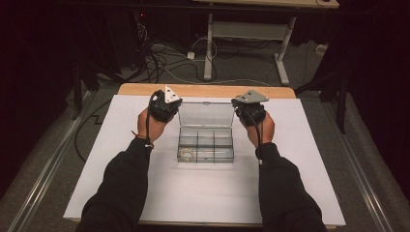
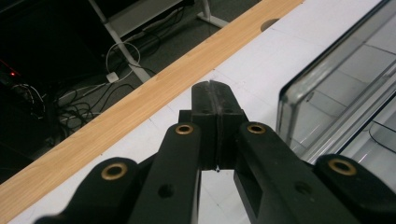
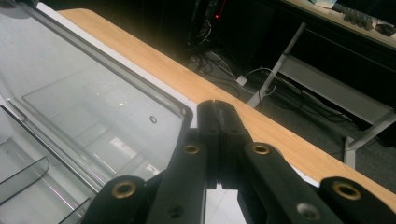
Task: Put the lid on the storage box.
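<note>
A clear plastic compartment box (image 1: 205,143) lies in the middle of the white sheet with its lid (image 1: 205,114) standing open at the back. Something small and pale lies in its front left compartment (image 1: 187,153). My left gripper (image 1: 164,104) hovers just left of the lid, and its jaws are shut with nothing between them (image 2: 216,88). On the lid's right side my right gripper (image 1: 250,107) hangs, also shut and empty (image 3: 217,107). The lid's edge (image 2: 322,74) shows to the right of the left jaws, and the lid's corner (image 3: 184,112) sits just left of the right jaws.
A white sheet (image 1: 203,193) covers the wooden table, whose far edge (image 1: 208,90) runs behind the box. Beyond it lie floor cables (image 1: 159,60) and a second desk's white legs (image 1: 209,43). Dark surroundings flank both sides.
</note>
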`<state>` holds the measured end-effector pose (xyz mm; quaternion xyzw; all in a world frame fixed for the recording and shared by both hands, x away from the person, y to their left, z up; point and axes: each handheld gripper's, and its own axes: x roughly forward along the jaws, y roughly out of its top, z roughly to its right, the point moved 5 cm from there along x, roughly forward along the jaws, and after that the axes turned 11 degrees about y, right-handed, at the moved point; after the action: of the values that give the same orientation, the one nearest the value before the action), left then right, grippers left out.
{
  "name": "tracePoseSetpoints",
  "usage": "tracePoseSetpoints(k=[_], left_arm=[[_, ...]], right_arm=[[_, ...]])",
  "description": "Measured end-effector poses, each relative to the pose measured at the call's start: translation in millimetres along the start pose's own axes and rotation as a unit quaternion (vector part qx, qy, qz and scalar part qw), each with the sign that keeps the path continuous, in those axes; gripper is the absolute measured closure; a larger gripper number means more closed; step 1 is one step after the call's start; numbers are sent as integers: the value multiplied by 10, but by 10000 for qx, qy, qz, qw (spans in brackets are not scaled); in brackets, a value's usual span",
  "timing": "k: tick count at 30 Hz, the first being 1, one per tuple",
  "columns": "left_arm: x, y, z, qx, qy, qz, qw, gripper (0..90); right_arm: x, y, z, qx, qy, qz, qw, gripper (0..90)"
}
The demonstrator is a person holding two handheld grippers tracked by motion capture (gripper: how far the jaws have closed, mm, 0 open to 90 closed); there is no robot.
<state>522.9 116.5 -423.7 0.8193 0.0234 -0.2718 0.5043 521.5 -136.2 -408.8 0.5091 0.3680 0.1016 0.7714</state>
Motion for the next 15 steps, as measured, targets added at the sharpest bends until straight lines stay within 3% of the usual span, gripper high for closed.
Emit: tracePoseSetpoints(k=[15], left_arm=[[-81, -6, 25, -128, 1, 147, 9998, 871]], right_arm=[[-69, -43, -56, 120, 26, 157, 9998, 900]])
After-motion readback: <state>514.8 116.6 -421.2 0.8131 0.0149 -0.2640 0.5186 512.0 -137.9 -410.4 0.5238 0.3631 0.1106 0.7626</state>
